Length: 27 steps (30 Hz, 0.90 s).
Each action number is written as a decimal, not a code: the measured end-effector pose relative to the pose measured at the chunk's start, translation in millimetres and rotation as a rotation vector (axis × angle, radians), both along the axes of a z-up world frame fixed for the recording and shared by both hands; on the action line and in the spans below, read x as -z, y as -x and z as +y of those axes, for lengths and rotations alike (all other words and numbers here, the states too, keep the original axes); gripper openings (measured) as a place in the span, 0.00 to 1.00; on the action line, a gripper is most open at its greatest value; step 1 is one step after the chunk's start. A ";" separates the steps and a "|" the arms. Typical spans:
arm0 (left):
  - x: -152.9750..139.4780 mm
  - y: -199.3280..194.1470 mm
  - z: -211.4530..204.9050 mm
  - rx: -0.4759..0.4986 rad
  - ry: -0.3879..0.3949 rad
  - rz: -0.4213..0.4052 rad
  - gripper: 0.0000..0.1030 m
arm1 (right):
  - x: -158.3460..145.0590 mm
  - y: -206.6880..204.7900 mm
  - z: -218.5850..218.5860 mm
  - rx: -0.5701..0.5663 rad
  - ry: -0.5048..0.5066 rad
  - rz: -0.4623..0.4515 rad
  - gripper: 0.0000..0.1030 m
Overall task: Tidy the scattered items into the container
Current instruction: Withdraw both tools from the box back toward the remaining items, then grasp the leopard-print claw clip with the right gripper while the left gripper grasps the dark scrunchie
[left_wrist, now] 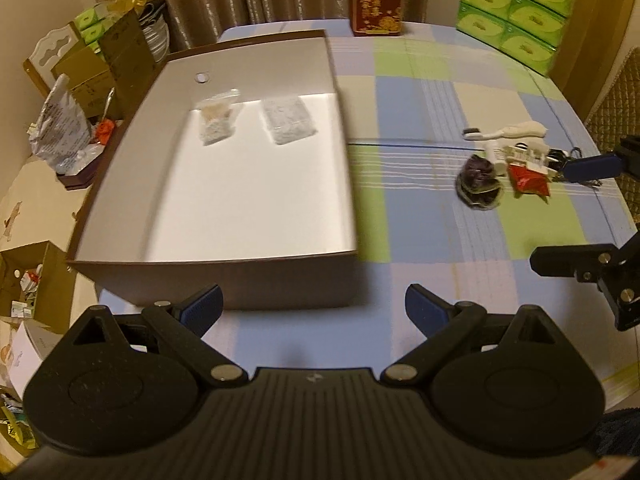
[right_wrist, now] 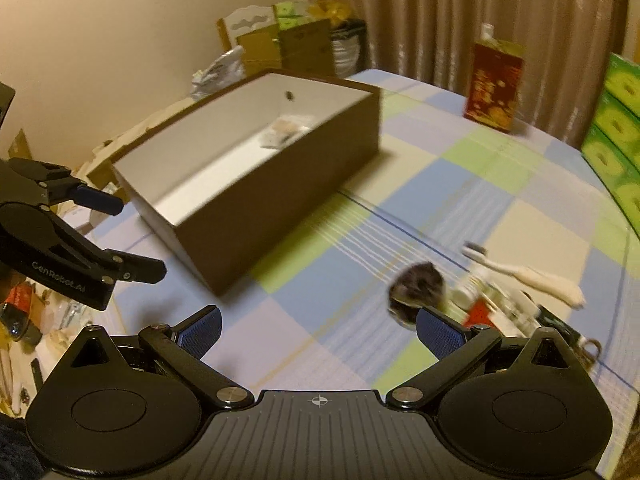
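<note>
Brown cardboard box [left_wrist: 224, 280]: matt outside, smooth white lining.
Checked cloth on the surface [left_wrist: 420, 92]: soft, woven.
Clear plastic packets [left_wrist: 289, 121]: glossy.
Gripper pads [left_wrist: 202, 307]: blue, textured.

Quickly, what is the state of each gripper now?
Left gripper: open, holding nothing.
Right gripper: open, holding nothing.

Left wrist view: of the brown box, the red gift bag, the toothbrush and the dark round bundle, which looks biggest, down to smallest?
1. Brown box, by far the largest.
2. Red gift bag; it stands farther back, so its true size may be greater.
3. Toothbrush and dark round bundle look alike; the toothbrush is longer, the bundle bulkier, so I cannot rank them.
</note>
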State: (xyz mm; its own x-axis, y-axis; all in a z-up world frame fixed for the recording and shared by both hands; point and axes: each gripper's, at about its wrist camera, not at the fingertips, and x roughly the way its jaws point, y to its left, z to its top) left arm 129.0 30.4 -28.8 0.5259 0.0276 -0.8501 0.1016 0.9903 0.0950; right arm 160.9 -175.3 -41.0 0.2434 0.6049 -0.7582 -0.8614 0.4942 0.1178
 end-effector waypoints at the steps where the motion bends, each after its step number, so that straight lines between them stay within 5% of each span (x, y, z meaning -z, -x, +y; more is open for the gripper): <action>1: 1.2 -1.0 -6.2 0.006 0.000 0.000 0.93 | 0.2 -3.2 -5.4 0.011 0.002 0.002 0.98; 27: 41.5 -76.3 -130.7 0.273 0.081 0.010 0.93 | 34.6 -77.5 -109.5 0.389 0.044 0.014 0.98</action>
